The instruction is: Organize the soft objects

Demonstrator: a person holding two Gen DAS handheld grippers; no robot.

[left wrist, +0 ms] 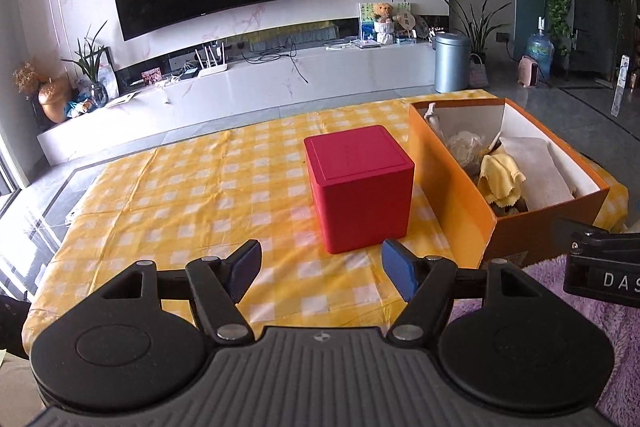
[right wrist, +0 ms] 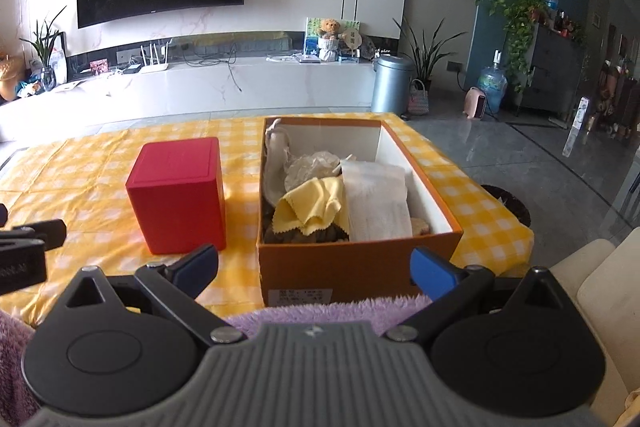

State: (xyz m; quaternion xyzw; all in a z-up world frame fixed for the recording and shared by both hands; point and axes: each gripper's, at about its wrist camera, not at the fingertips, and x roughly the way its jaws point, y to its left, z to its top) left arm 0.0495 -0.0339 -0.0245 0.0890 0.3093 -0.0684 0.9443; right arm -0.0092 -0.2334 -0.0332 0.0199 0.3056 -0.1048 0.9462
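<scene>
Yellow cloth point(right wrist: 311, 205) sits in the orange box point(right wrist: 340, 267) just beyond the right gripper point(right wrist: 316, 267), fingers spread and empty.

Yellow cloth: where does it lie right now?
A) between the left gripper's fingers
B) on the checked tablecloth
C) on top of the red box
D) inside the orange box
D: the yellow cloth lies inside the open orange box, beside a folded white towel.
</scene>
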